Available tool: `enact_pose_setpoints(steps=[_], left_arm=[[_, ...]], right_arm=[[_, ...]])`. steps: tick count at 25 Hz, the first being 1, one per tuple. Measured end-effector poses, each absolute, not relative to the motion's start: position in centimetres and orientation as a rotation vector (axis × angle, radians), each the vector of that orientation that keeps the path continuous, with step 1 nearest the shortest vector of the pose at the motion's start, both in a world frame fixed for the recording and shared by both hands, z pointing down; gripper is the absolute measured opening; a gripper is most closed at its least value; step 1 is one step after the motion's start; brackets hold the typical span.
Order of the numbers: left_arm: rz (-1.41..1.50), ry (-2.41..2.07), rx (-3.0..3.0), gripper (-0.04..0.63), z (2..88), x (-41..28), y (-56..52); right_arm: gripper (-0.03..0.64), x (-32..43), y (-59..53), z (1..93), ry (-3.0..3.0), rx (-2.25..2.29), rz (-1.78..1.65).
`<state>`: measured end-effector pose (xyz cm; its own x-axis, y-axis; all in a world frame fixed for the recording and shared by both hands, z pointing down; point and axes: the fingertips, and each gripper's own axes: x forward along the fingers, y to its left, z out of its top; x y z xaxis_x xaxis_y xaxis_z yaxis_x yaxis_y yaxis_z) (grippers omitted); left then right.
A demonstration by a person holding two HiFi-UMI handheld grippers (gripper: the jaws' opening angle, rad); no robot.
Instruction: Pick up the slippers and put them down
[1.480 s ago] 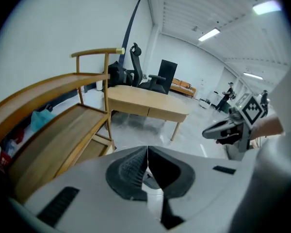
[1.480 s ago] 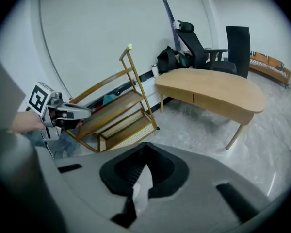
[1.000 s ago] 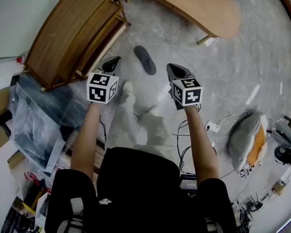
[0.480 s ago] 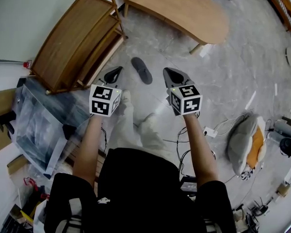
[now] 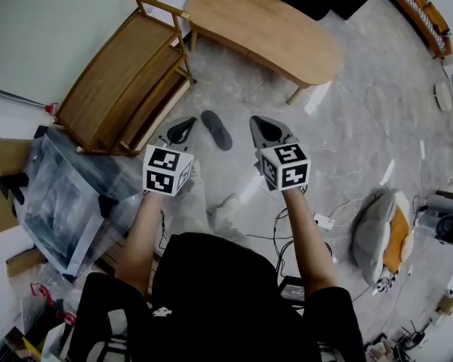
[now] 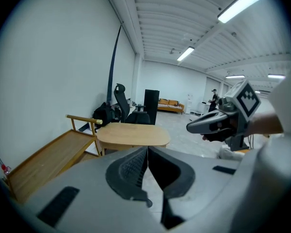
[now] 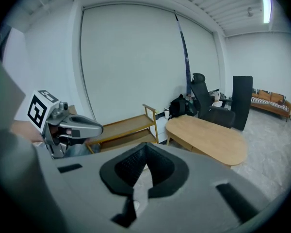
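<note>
1 dark slipper (image 5: 216, 130) on the floor (image 5: 347, 119), upper centre, judged light and flexible, best pinched at its edge; left gripper (image 5: 183, 125) and right gripper (image 5: 258, 124) clenched, empty.

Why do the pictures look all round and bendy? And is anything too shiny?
Head view: the wide lens bends the room, so the wooden table curves, and pale glare streaks the glossy floor. Left gripper view: black round corners, and the ceiling light burns white. Right gripper view: same round frame, even light, soft shadows.
</note>
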<state>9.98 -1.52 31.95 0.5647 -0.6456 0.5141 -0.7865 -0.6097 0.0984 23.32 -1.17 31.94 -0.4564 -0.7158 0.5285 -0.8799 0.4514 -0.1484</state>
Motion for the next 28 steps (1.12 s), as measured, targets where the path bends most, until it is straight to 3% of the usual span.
enact_pose_setpoints(steps=[28], left_arm=[[0.404,-1.348,2.735,0.006,16.5,10.8,7.8]], right_arm=[[0.0,21.2,5.7,15.2,-2.559,1.368,0.14]])
